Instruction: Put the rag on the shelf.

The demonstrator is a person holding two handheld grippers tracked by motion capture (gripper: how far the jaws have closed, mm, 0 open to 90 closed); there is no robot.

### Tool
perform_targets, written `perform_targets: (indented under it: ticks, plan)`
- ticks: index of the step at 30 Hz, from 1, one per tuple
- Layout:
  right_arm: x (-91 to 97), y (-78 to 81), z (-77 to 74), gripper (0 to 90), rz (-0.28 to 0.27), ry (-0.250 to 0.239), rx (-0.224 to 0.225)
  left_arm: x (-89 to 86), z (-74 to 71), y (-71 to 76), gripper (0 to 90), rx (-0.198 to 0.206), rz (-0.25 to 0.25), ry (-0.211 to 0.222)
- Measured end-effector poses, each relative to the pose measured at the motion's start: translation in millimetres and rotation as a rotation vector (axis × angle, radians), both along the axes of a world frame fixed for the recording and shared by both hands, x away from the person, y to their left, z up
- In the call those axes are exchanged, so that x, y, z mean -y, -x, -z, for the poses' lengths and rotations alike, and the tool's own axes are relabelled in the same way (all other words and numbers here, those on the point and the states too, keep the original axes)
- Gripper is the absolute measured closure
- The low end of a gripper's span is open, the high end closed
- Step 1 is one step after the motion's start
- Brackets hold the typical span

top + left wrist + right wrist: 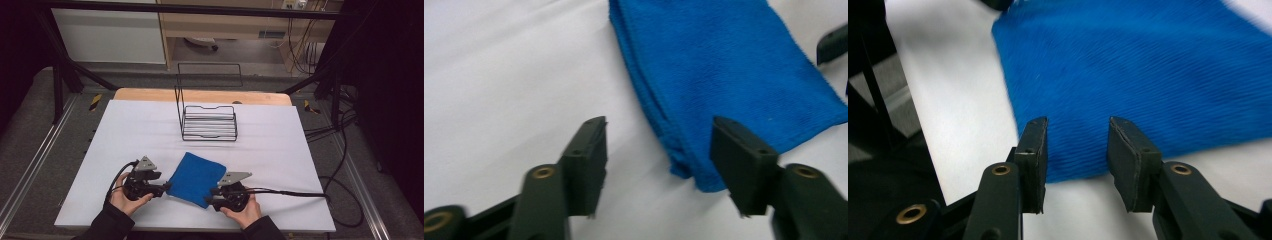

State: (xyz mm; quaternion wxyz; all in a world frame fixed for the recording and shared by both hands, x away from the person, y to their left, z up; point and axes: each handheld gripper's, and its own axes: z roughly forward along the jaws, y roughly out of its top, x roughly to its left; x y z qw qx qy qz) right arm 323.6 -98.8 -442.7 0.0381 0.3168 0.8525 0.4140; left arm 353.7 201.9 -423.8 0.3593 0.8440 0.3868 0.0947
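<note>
2 grippers flank folded blue towel (196, 178) on white table cover (130, 130), near front edge. Left gripper (166, 188) at towel's left corner, jaws apart; in left gripper view towel's folded corner (694, 175) lies between pads, not pinched. Towel flat, lying diagonally, centre front. Right gripper (210, 196) at towel's right front edge, jaws apart, narrower gap; towel edge (1078, 150) sits just ahead between pads, unclamped. Black wire rack (209, 122) stands behind towel, well apart.

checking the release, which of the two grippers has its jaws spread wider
The left gripper: its jaws stand far apart beside the blue cloth corner. The right gripper shows a narrower gap at the cloth's edge.
</note>
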Motion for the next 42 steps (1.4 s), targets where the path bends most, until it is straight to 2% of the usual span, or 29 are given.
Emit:
perform_targets:
  ticks: [5,8,11,16,19,21,23,25,30,35,38,39,42]
  plan:
    - [-12.9,6.2,7.6,59.0,-0.031,0.017,0.009,-10.4,0.6,-5.2,31.3,-0.004,-0.038,0.010]
    - [-18.1,10.1,10.4,58.8,-0.031,0.037,0.046,-14.8,-0.6,-6.9,31.3,-0.002,-0.053,0.012]
    - [-19.9,12.4,11.5,62.4,-0.022,0.055,0.076,-16.8,-1.6,-7.7,31.5,0.001,-0.064,0.016]
    - [-23.9,16.9,11.9,64.8,-0.024,0.099,0.128,-17.5,-2.8,-7.5,32.3,0.004,-0.063,0.021]
    - [-25.5,19.1,12.4,72.7,-0.029,0.137,0.177,-16.9,-3.0,-7.3,33.0,0.003,-0.060,0.018]
    - [-24.9,17.7,11.9,78.4,-0.024,0.145,0.180,-16.9,-3.4,-6.9,33.3,0.006,-0.059,0.018]
    - [-24.4,16.3,10.9,82.0,-0.022,0.150,0.176,-17.3,-4.2,-6.7,33.6,0.008,-0.062,0.026]
    - [-24.0,13.8,8.7,83.8,-0.018,0.146,0.147,-18.7,-5.4,-6.8,33.7,0.013,-0.065,0.025]
    - [-17.7,6.0,-1.2,85.0,-0.052,0.144,0.082,-20.1,-5.7,-6.9,33.8,0.012,-0.063,0.039]
    - [3.9,3.6,-13.8,84.9,-0.105,0.163,0.015,-17.7,-6.5,-5.2,33.2,0.016,-0.050,0.043]
    - [20.2,0.5,-16.6,84.5,-0.115,0.173,-0.013,-14.5,-6.8,-3.8,31.5,0.018,-0.033,0.045]
    - [24.8,-0.7,-16.8,84.4,-0.123,0.182,-0.005,-13.5,-6.7,-3.3,30.5,0.018,-0.028,0.045]
    - [33.6,-1.4,-16.0,84.0,-0.148,0.212,-0.021,-11.2,-7.0,-2.5,27.9,0.017,-0.018,0.049]
